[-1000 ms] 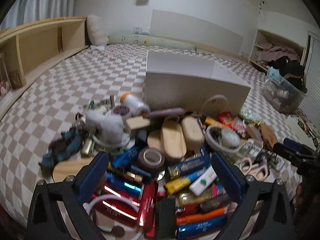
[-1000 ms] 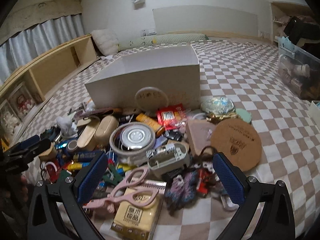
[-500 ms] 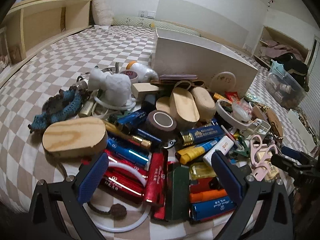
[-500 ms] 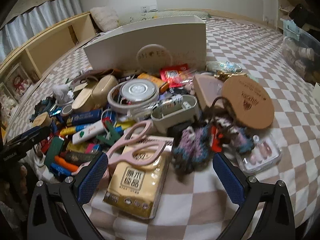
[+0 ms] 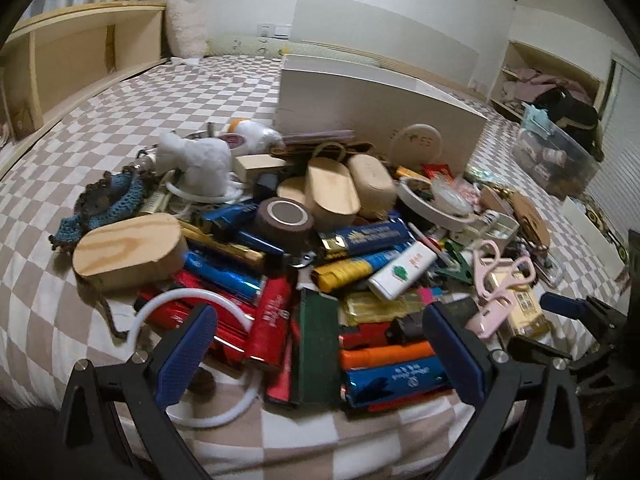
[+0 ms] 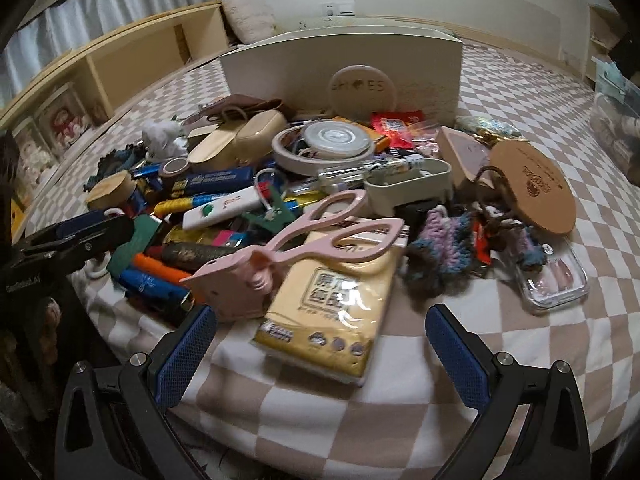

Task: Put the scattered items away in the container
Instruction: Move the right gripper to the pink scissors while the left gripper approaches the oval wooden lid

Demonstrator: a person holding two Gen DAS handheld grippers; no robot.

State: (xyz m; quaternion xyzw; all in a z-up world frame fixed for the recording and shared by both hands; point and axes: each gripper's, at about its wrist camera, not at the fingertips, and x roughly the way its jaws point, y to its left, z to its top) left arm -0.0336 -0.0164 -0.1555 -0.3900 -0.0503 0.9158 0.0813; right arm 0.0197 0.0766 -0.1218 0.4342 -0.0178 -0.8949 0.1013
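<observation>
A heap of small items covers the checkered bed in front of a white box (image 5: 372,116) (image 6: 344,56). My left gripper (image 5: 320,354) is open near the bed's front edge, over red, green and orange packets (image 5: 272,316). A wooden oval lid (image 5: 130,250) lies to its left. My right gripper (image 6: 320,354) is open just short of a yellow tissue pack (image 6: 336,304) with pink scissors-like tongs (image 6: 304,248) lying on it. Nothing sits between either pair of fingers. The left gripper also shows at the left edge of the right wrist view.
A cork coaster (image 6: 532,192), a knitted piece (image 6: 444,248) and a clear nail case (image 6: 552,280) lie at the right. A wooden shelf (image 5: 80,60) runs along the left side. A clear storage bin (image 5: 556,156) stands at the far right.
Both grippers have dropped lower and drawn back toward the bed's front edge, so the pile looks higher and nearer. Both stay open; nothing was picked up.
</observation>
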